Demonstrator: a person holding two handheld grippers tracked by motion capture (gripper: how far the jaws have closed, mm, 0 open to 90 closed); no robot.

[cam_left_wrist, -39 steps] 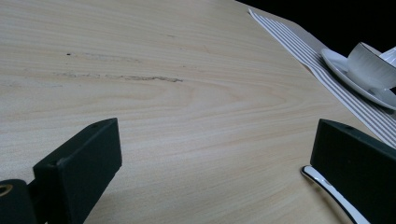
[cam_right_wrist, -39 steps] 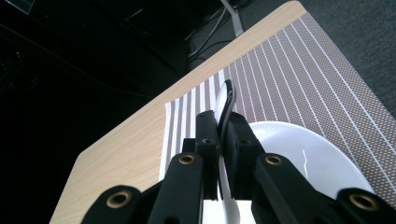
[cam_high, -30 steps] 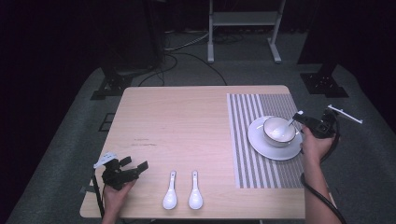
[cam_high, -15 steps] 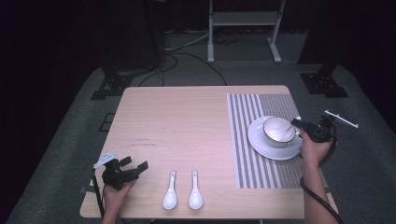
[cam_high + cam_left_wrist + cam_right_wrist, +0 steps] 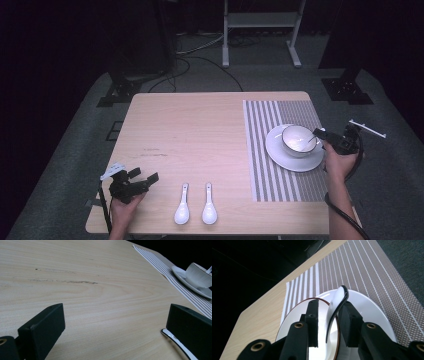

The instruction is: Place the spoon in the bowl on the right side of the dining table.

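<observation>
1. The right tongs [image 5: 328, 322] have just been opening. A white spoon's handle [image 5: 337, 307] stands between the jaws, leaning on the right-hand one with a gap at the left, so it looks released, not pinched.
2. That spoon rests in the bowl [image 5: 298, 140], handle over the rim toward the right tongs [image 5: 334, 141]. The bowl sits on a saucer [image 5: 280, 152] on the striped mat [image 5: 275, 175] at the desk's right side.
3. To finish well, I would spread the jaws further and back straight away along the handle, so it is not dragged out.
4. The left tongs [image 5: 145, 179] lie spread and empty near the desk's [image 5: 200, 130] front left corner, just beside two more spoons [image 5: 182, 212] [image 5: 209, 212].
5. The spoon's scoop is hidden inside the bowl, and the left tongs' right jaw cuts off a spoon handle [image 5: 175, 342].
</observation>
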